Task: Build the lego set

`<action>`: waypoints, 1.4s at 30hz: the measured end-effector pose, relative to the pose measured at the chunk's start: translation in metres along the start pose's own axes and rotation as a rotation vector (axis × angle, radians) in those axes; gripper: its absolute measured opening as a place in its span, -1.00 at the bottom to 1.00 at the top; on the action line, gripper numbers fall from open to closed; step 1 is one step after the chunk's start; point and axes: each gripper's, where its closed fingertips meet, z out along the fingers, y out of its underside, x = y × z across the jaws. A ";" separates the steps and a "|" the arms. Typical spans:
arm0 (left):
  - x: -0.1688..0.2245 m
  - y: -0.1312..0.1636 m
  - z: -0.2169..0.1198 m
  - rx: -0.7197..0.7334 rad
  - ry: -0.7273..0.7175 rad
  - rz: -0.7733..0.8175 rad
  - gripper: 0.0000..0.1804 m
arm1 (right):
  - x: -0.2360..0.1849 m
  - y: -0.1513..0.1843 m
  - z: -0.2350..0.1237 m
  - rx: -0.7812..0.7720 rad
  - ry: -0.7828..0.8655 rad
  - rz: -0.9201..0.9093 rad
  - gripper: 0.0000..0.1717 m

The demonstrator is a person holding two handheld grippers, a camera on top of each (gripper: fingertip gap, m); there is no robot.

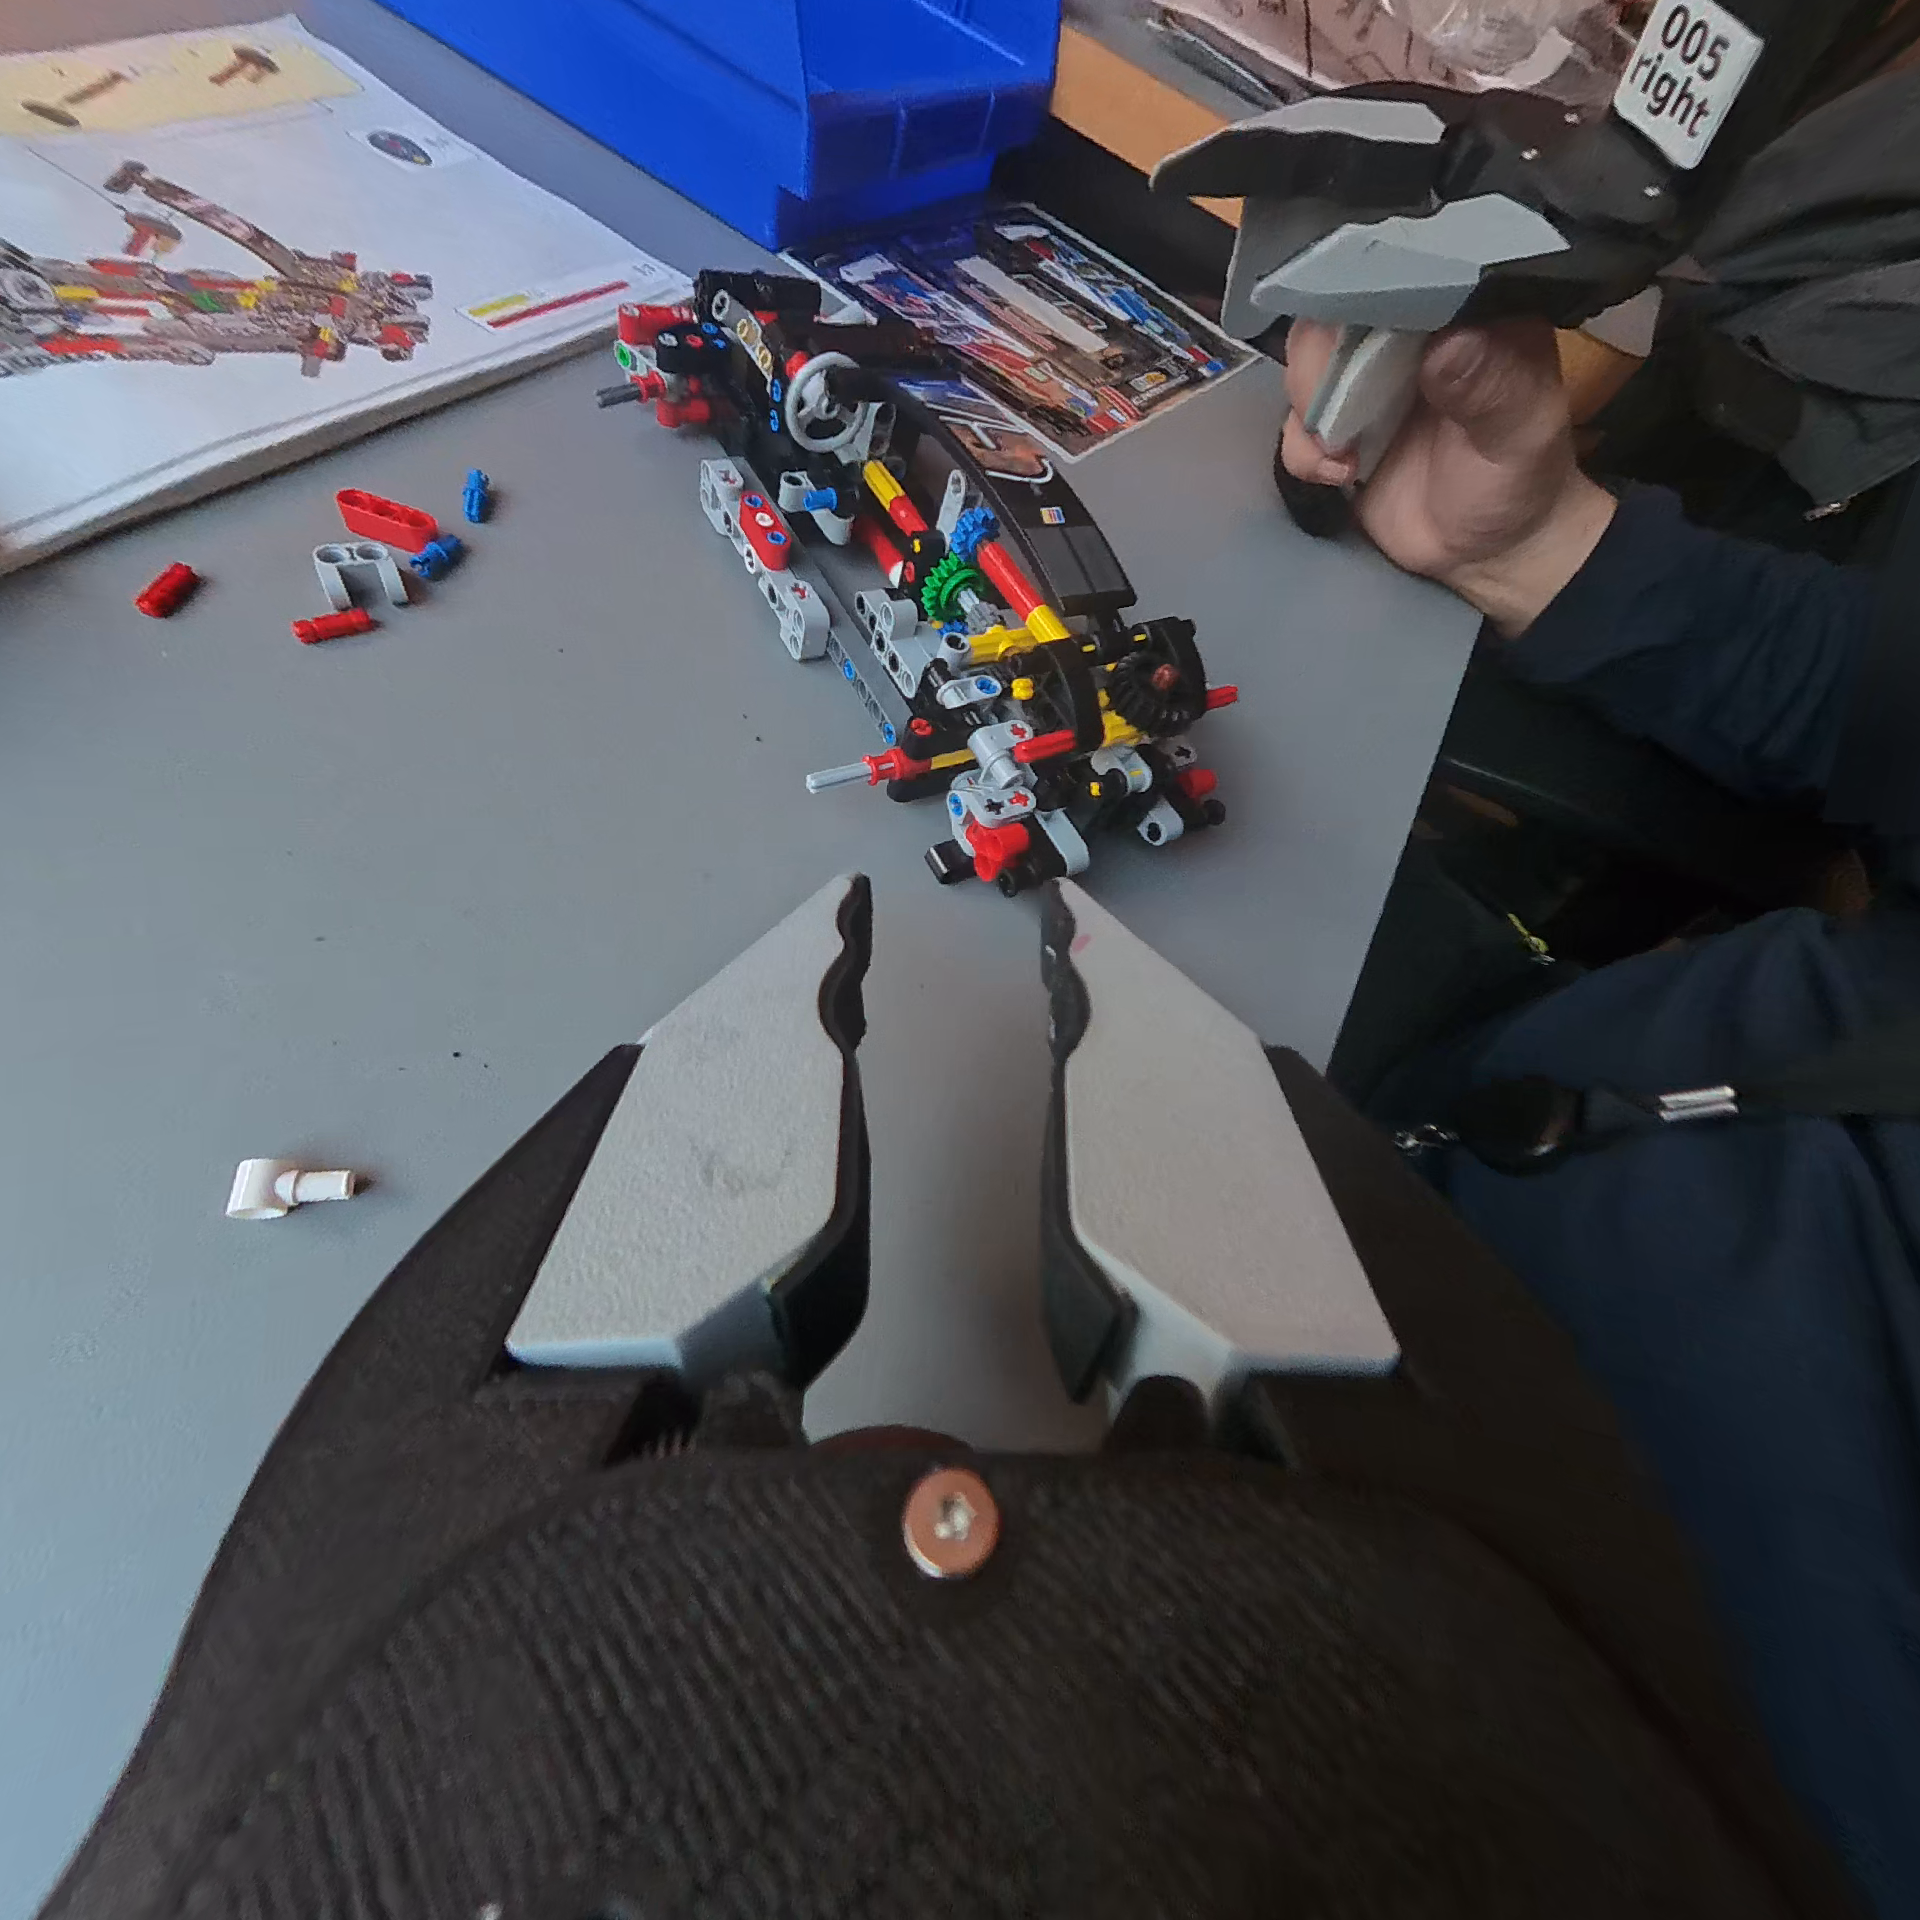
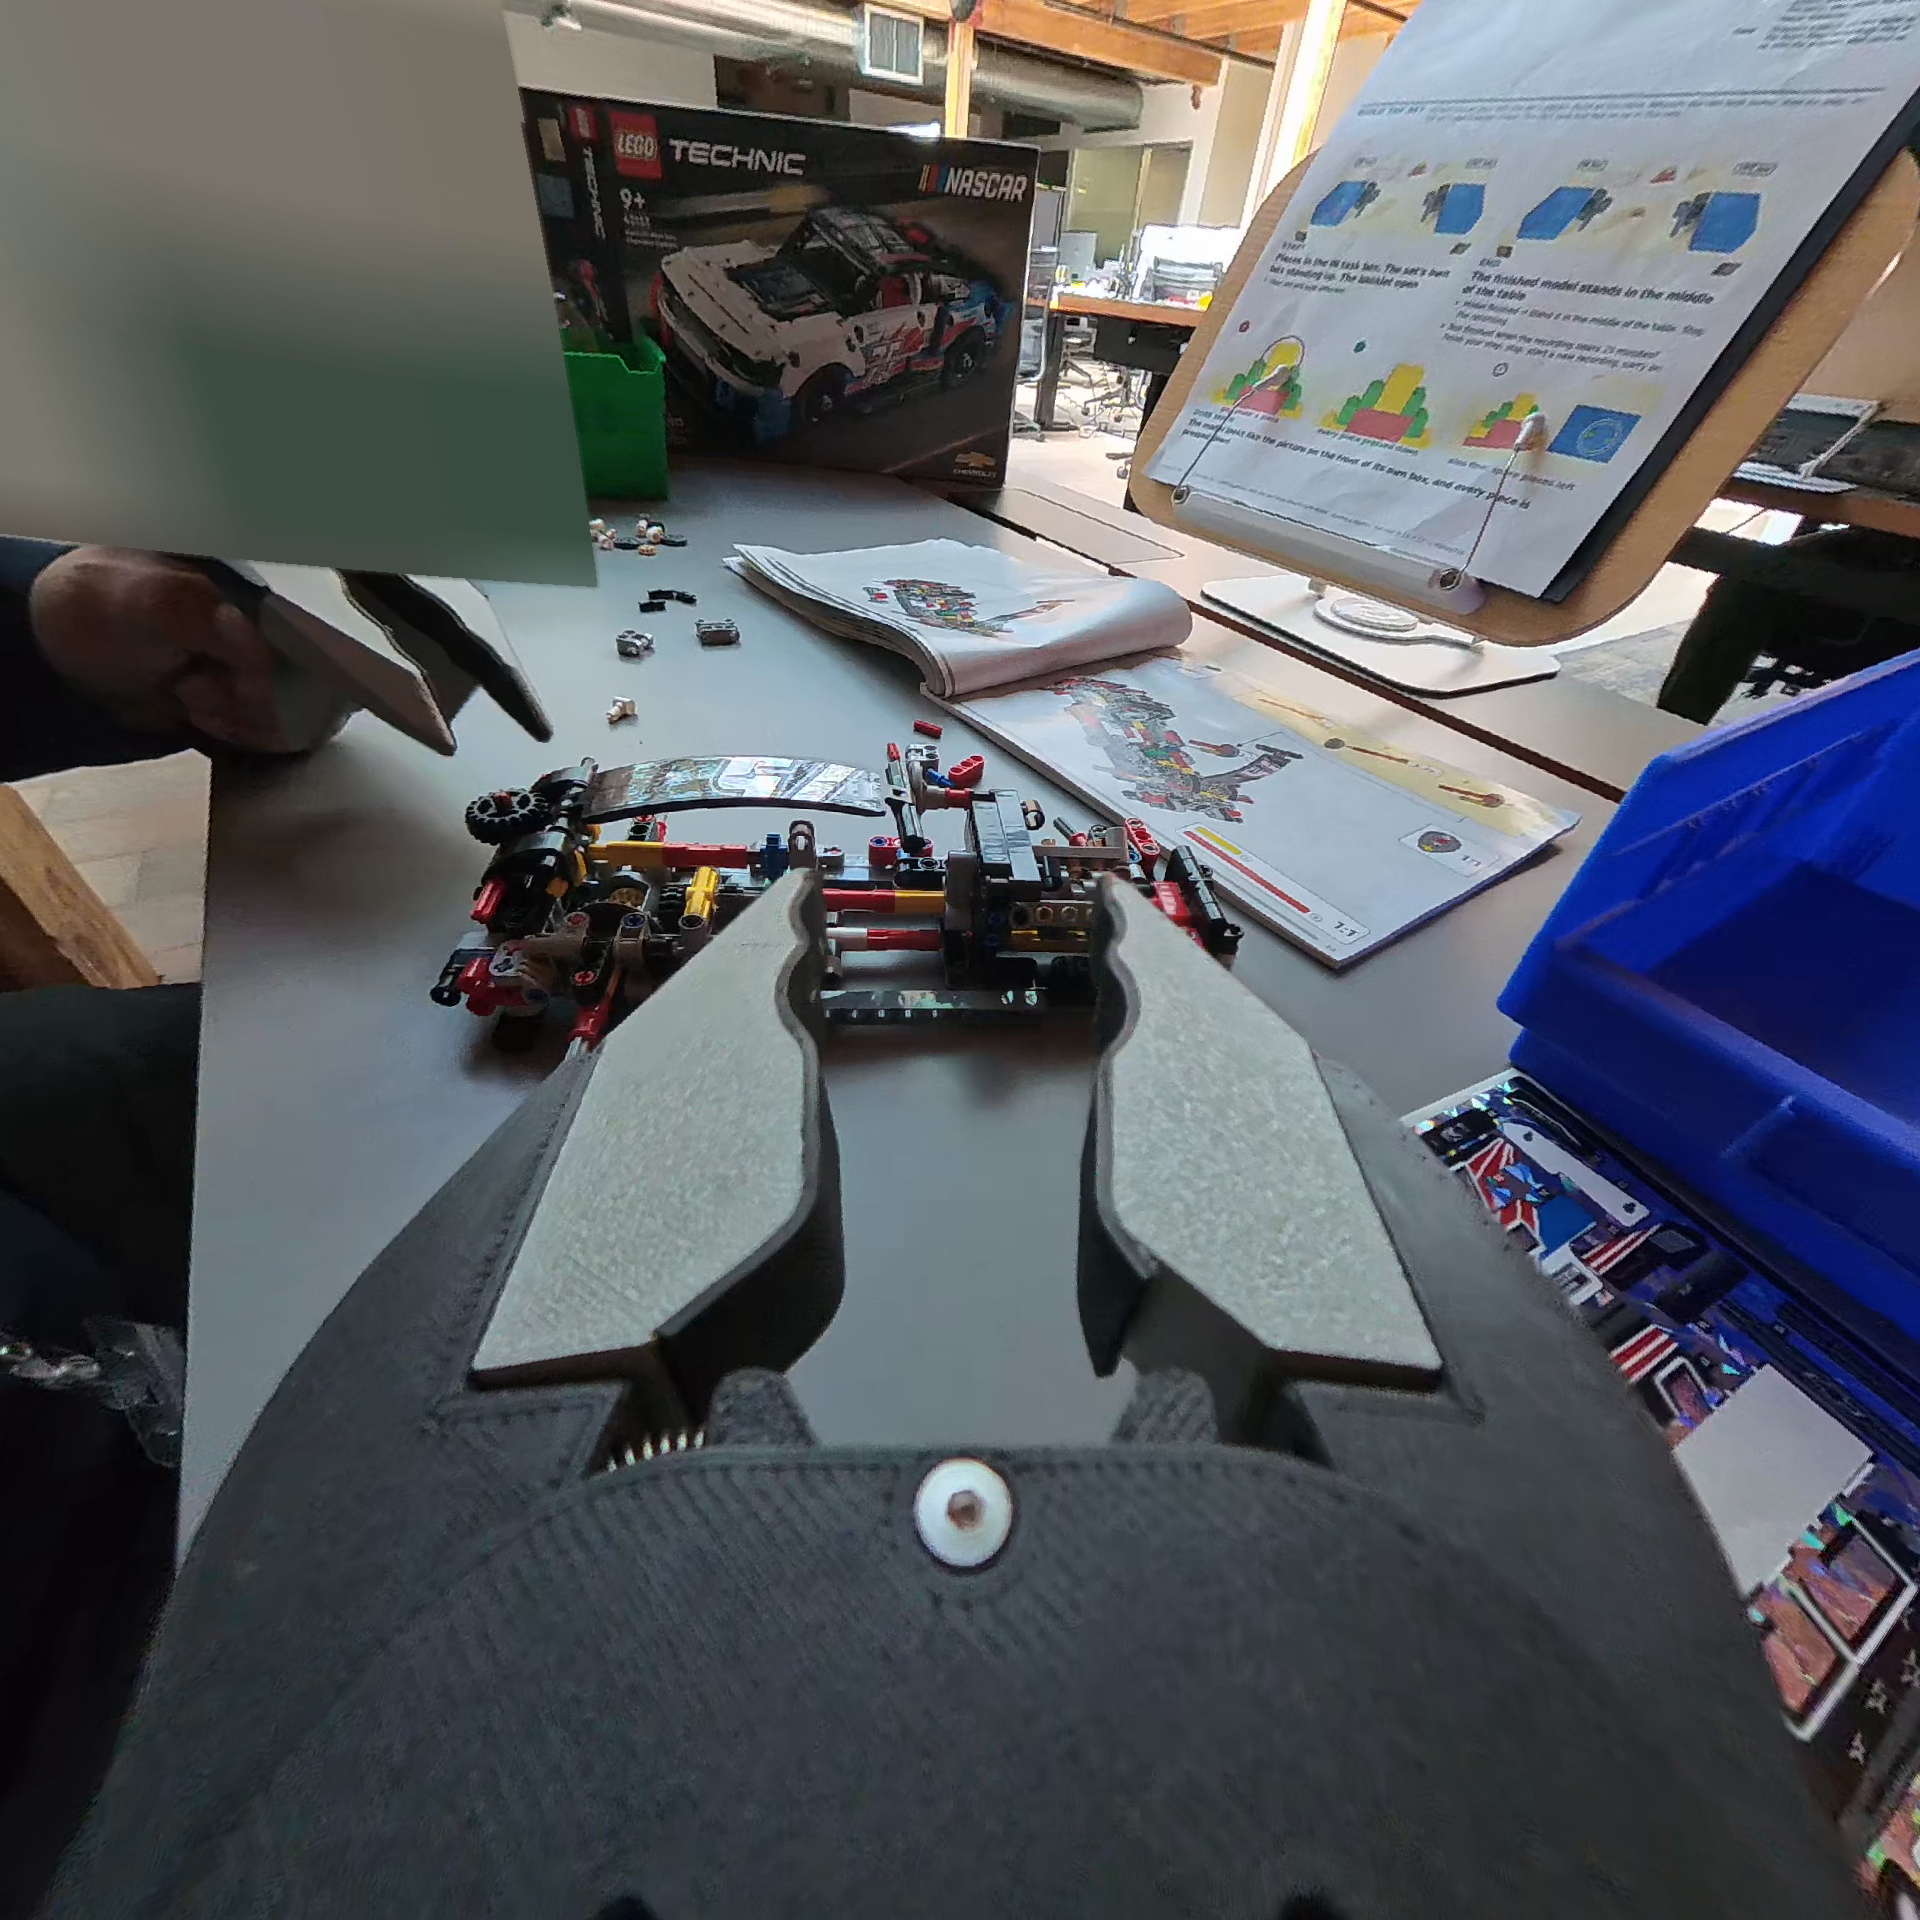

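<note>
Chassis (image 1: 935,582) of toy bricks lies flat on the grey table (image 1: 312,883), its long axis running away from the left gripper (image 1: 956,894) and crosswise before the right gripper (image 2: 956,894), both spread, holding nothing.

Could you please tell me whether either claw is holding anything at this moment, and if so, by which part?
Neither: the left claw is open just short of the brick car chassis; the right claw is open too.
</note>
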 end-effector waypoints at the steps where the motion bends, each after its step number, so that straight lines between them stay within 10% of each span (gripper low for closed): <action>1: 0.000 -0.001 -0.001 0.010 -0.012 0.014 -0.66 | 0.002 -0.001 0.000 0.005 0.010 0.000 -0.44; 22: -0.048 0.022 -0.079 0.031 -0.259 -0.041 -0.58 | 0.020 0.002 -0.001 -0.003 0.099 0.028 -0.44; 42: -0.050 0.038 -0.071 -0.005 -0.196 -0.096 -0.62 | 0.023 0.004 -0.002 -0.019 0.140 -0.009 -0.42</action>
